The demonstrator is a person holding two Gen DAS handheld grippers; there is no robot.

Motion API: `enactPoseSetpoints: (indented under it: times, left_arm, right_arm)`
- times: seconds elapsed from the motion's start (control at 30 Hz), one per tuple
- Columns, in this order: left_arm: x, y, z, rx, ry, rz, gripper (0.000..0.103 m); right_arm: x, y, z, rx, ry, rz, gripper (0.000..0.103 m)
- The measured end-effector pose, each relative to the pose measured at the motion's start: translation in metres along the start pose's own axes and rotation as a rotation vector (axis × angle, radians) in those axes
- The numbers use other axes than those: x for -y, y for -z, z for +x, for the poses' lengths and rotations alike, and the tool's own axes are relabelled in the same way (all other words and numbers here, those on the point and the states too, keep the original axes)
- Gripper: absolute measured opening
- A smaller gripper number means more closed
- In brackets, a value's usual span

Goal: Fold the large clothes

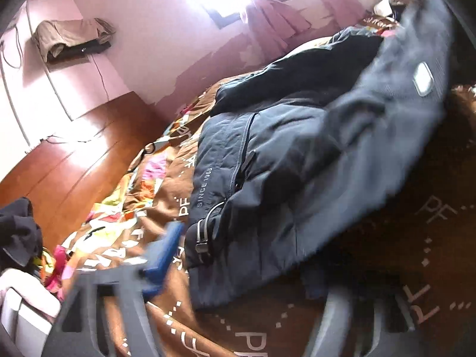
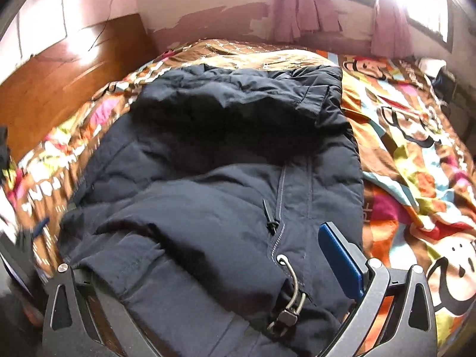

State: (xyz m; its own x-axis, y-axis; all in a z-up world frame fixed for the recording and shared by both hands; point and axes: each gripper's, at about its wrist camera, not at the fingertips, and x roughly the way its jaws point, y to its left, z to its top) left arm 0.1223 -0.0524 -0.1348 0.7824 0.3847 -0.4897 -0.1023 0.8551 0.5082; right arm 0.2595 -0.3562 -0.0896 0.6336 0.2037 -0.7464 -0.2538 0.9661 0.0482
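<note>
- Left wrist view: the left gripper (image 1: 238, 273) sits low in the picture, blurred. One blue-padded finger (image 1: 165, 255) shows on the left side; the other side is a grey smear under the cloth, so I cannot tell how its jaws stand or whether they press on anything.
- Just past that blue pad lies the hem of the dark navy padded jacket (image 1: 267, 154), with a drawcord loop and toggle (image 1: 205, 235) at its corner and the print "SINCE 1968" running beside the zip.
- A flap of the jacket — a part bearing a pale rectangular patch (image 1: 422, 78) — is raised on the right of this view and smeared by motion.
- Right wrist view: the right gripper (image 2: 214, 270) has its jaws set wide, with the jacket's (image 2: 208, 178) hem bulging up between them. The blue pad of the right-hand finger (image 2: 339, 255) stands just beside the cloth; the other finger is hidden under the fabric, so contact there is unclear.
- A cord loop and toggle (image 2: 288, 303) lie on the hem between the fingers, below the zip pull (image 2: 269, 211).
- The jacket lies spread on a brown bedspread (image 2: 410, 136) with bright cartoon-monkey prints, its hood end toward the far wall.
- Farther out: a wooden headboard (image 2: 59, 80) at left, and pink curtains (image 2: 300, 6) knotted under a bright window.
</note>
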Motion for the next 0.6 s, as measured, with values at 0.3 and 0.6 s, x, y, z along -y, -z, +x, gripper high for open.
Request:
enactPoseSetpoints:
  times: [0.3,0.6]
  left_arm:
    - [-0.003,-0.015,-0.011,0.043,-0.029,0.070,0.015]
    - [-0.017,-0.037,-0.015,0.053,-0.043,0.031,0.012]
  right_arm:
    - [-0.001,0.073,0.009,-0.096,0.128,-0.070,0.102]
    - [-0.028,0.104,0.020,-0.055,0.350,-0.218,0.101]
